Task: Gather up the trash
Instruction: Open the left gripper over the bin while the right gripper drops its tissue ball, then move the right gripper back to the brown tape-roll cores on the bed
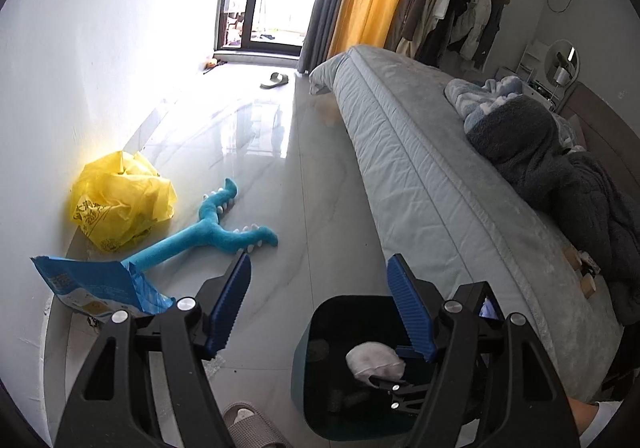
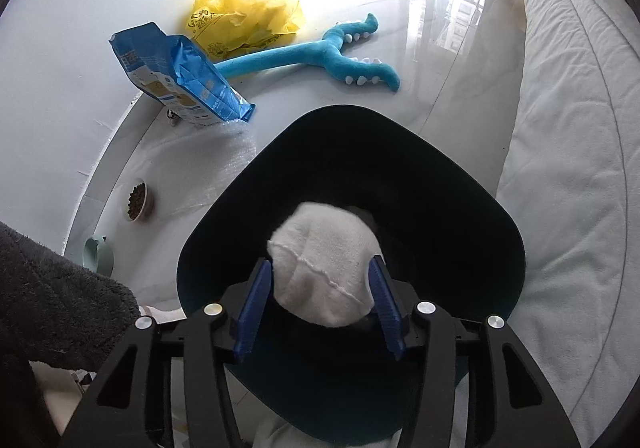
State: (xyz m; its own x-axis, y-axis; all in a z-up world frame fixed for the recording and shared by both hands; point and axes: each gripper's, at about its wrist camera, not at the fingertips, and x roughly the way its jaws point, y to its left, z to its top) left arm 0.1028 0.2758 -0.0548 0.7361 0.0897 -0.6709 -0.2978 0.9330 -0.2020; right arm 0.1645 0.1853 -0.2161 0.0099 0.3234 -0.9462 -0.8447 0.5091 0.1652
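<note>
To the far left of our left gripper (image 1: 318,280) a blue printed bag (image 1: 96,286) leans against the wall, and beyond it lies a crumpled yellow plastic bag (image 1: 122,199). A blue plush toy (image 1: 218,226) with white spikes stretches across the glossy floor (image 1: 280,151) ahead of the left finger. The left gripper is released, its blue pads spread wide with nothing between them. Below and just right of its fingertips stands the dark teal bin (image 1: 308,360), and over its opening we see the white wad (image 1: 374,360) held by the black tip of our other tool. A grey slipper (image 1: 244,424) sits on the floor under the left gripper. To the right runs the bed (image 1: 432,175), with a dark blanket (image 1: 560,183) heaped on it.

From the right wrist view, a small bowl of brown kibble (image 2: 138,199) and a pale green dish (image 2: 98,254) lie to the left of our right gripper (image 2: 322,280), near the wall. The blue bag (image 2: 180,73), yellow bag (image 2: 248,13) and plush toy (image 2: 320,57) lie ahead and to the left. The right gripper is clenched on the white wad (image 2: 322,264), a soft fabric-like lump pressed between both blue pads, directly above the open mouth of the bin (image 2: 460,207). The bed (image 2: 568,127) lies to the right of it.
</note>
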